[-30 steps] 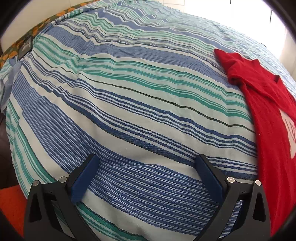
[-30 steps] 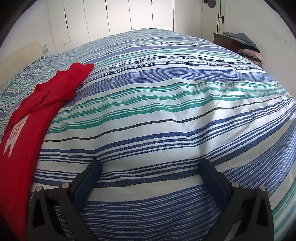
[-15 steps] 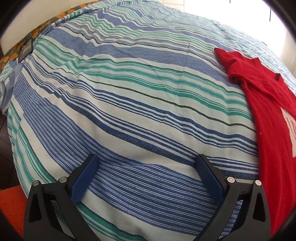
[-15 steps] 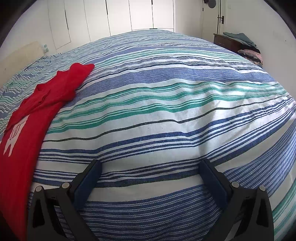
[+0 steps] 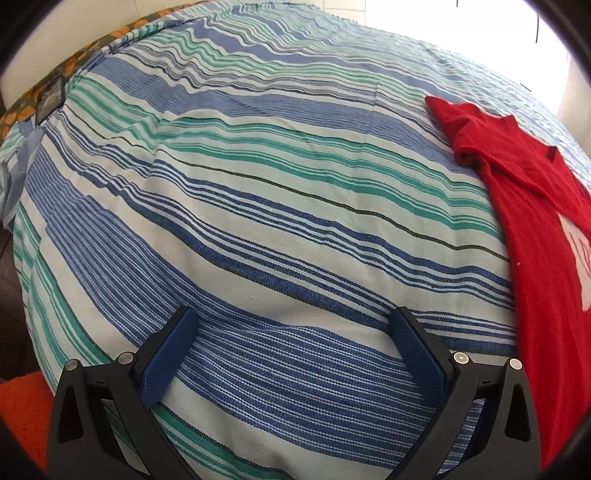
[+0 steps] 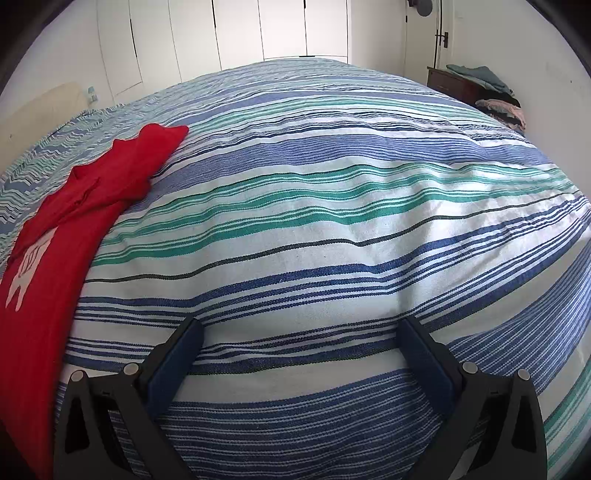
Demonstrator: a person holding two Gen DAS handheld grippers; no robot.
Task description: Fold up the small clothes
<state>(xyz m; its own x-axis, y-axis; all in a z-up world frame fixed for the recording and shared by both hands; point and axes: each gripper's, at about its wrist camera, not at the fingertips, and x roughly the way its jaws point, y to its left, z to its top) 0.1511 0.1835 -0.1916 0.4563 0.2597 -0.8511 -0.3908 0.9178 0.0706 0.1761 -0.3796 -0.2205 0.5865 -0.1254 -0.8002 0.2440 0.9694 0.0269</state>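
Note:
A small red shirt (image 5: 532,229) with a white print lies flat on the striped bed cover (image 5: 258,192), along the right edge of the left wrist view. It also shows in the right wrist view (image 6: 62,240), along the left edge. My left gripper (image 5: 293,325) is open and empty, resting low over the cover, left of the shirt. My right gripper (image 6: 301,332) is open and empty, low over the cover, right of the shirt. Neither gripper touches the shirt.
White closet doors (image 6: 280,29) stand beyond the bed. A dark nightstand with piled clothes (image 6: 480,88) is at the far right. An orange floral cloth (image 5: 74,62) edges the bed's far left, and something orange (image 5: 22,406) lies below the bed's near corner.
The left wrist view has shifted slightly, the shirt sitting a bit further right in it. The right gripper has not moved. Both stay open.

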